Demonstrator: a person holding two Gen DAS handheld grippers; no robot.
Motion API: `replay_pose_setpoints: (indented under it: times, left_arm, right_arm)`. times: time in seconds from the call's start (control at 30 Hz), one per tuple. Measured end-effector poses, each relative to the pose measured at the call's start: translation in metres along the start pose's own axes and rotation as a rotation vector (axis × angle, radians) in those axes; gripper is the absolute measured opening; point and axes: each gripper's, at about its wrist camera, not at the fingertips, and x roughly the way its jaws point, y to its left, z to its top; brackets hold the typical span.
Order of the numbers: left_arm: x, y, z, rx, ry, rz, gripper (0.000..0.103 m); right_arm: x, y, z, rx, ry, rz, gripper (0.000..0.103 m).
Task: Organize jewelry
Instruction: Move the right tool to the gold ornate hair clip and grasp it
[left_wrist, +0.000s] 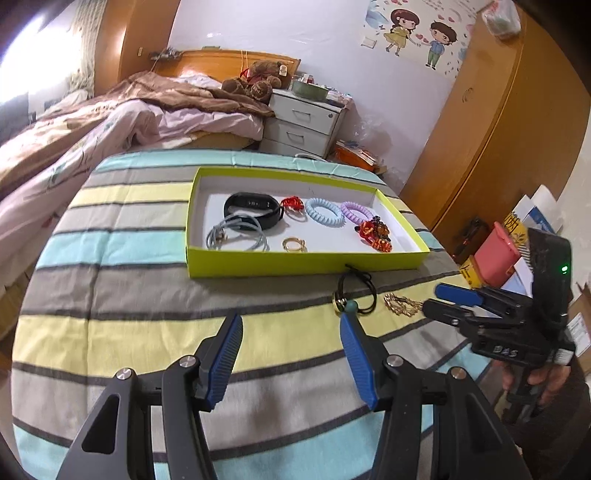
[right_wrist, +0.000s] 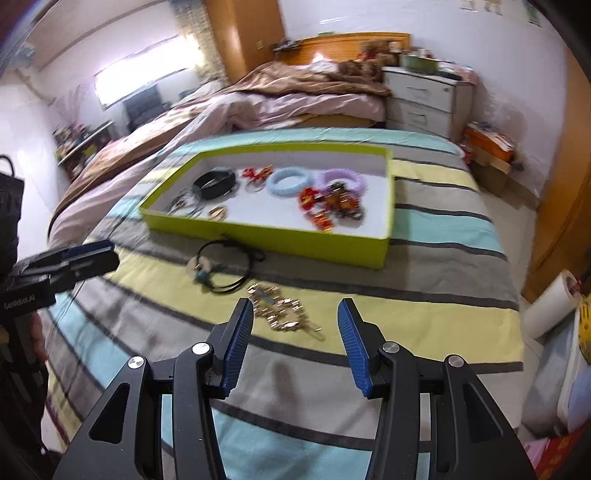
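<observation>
The right gripper (right_wrist: 295, 321) has its jaws apart with nothing clamped. The gold chain (right_wrist: 284, 310) lies on the striped bedspread (right_wrist: 424, 295) directly ahead of these jaws, its near end roughly between the fingertips and its far end closer to the left pad. Its long axis appears to run diagonally, from far-left to near-right of the jaws, though motion blur makes this uncertain. The left gripper (left_wrist: 291, 332) also has its jaws apart and empty. The black cord necklace (left_wrist: 356, 291) lies just beyond its right fingertip, near the front wall of the green box (left_wrist: 295, 264). The right hand is nearer the chain, the left nearer the cord; both items remain outside the box
</observation>
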Motion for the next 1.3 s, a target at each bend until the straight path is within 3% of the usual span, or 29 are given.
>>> replay_pose_setpoints:
  times: [0.43, 0.73, 0.97, 1.3]
  left_arm:
    - [0.000, 0.004, -0.010, -0.019, 0.047, 0.005, 0.054]
    - [0.005, 0.005, -0.010, -0.022, 0.064, 0.001, 0.054]
    - [0.006, 0.003, -0.009, -0.018, 0.063, -0.002, 0.054]
    - [0.009, 0.001, -0.006, -0.014, 0.066, -0.004, 0.054]
  right_arm:
    - [0.032, 0.003, 0.008, -0.090, 0.085, 0.007, 0.049]
    - [0.023, 0.022, -0.005, -0.154, 0.110, 0.081, 0.049]
    - [0.031, 0.017, 0.004, -0.082, 0.099, 0.026, 0.049]
    - [0.037, 0.027, 0.006, -0.084, 0.062, -0.048, 0.049]
